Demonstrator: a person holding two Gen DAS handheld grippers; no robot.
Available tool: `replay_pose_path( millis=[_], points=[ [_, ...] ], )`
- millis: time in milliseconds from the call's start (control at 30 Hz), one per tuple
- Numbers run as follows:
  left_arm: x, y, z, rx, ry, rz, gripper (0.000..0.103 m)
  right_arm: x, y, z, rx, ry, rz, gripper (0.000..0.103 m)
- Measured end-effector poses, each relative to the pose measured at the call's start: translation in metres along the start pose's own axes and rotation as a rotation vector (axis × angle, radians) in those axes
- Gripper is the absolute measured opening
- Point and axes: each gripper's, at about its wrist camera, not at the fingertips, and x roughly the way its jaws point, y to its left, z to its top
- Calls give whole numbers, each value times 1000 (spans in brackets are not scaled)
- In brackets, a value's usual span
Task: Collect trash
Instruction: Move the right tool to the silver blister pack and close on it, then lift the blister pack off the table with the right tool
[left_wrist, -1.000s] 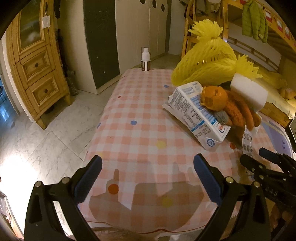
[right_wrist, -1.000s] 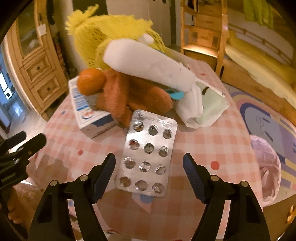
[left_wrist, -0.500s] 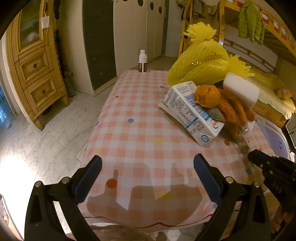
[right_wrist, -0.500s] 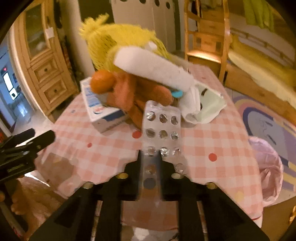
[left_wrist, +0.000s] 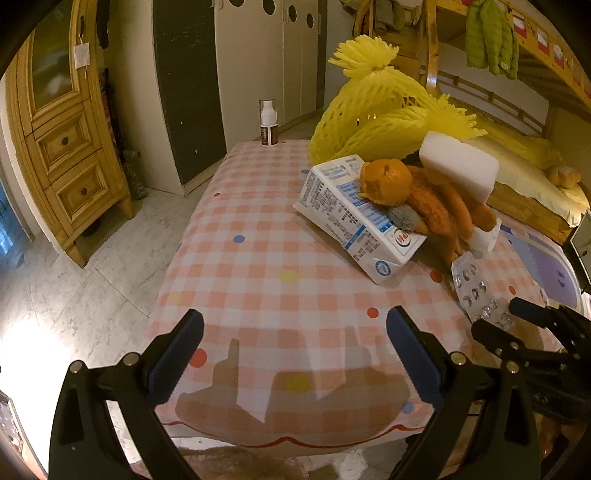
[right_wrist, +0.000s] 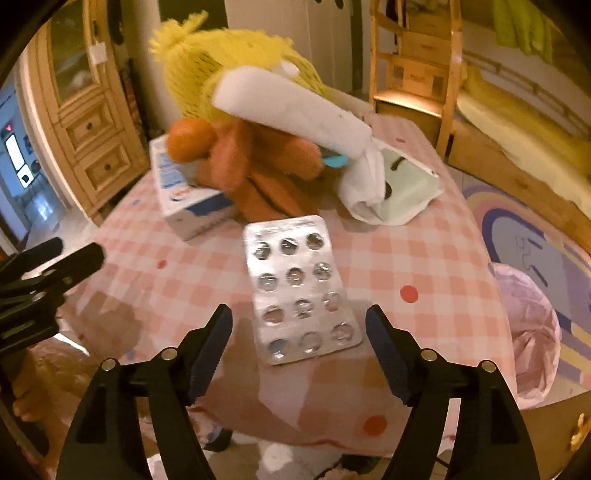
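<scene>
A silver blister pack (right_wrist: 301, 288) lies on the checked tablecloth (right_wrist: 406, 258) near the front edge, between the open jaws of my right gripper (right_wrist: 299, 343), free of both fingers. It also shows in the left wrist view (left_wrist: 476, 291). Behind it is a trash pile: a milk carton (left_wrist: 354, 218), orange peel (left_wrist: 388, 181), an orange glove (right_wrist: 258, 173), white foam (right_wrist: 288, 107), yellow fruit netting (left_wrist: 380, 110) and a pale green carton (right_wrist: 406, 184). My left gripper (left_wrist: 295, 350) is open and empty over the table's near edge.
A small pump bottle (left_wrist: 267, 125) stands at the table's far edge. A pink trash bag (right_wrist: 528, 325) sits on the floor right of the table. A wooden cabinet (left_wrist: 62, 129) stands at left, a bunk bed (left_wrist: 517, 155) at right.
My right gripper closed on the blister pack half a second ago and has now opened again. The pack lies loose between its jaws. The left gripper stayed open and drew back slightly.
</scene>
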Motion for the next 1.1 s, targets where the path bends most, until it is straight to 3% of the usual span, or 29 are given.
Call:
replay_pose_path(
  millis=[100,200,300,333,367,400,600,667,867,1100],
  points=[
    [0,0,0,1,-2,1,96,2,7,-3,-63,-1,-33,74],
    [0,0,0,-3,-1,-3,96,-4,11,-7,-74,-11,-22,55],
    [-2,1,-1,-8,-5,-5,96,-8,16,-13,-73,-21,-32,54],
    [-3,2,-2,-10,-6,-6,96,-11,15,-14,-70,-31,-33,39],
    [-3,3,-2,-12,-7,-9,96,-15,12,-14,-46,-36,-32,2],
    [-4,4,-2,-16,-8,-15,96,-18,8,-14,-23,-47,-21,0],
    [-5,6,-2,-21,-8,-22,96,-25,-1,-13,25,-74,27,7],
    [-6,6,-2,-21,-8,-26,96,-23,0,-12,12,-69,31,34],
    [-5,8,-2,-27,-9,-23,96,-29,33,-26,-171,-70,105,60],
    [-5,10,-1,-33,-10,-23,96,-11,46,-32,-233,-2,111,63]
  ],
)
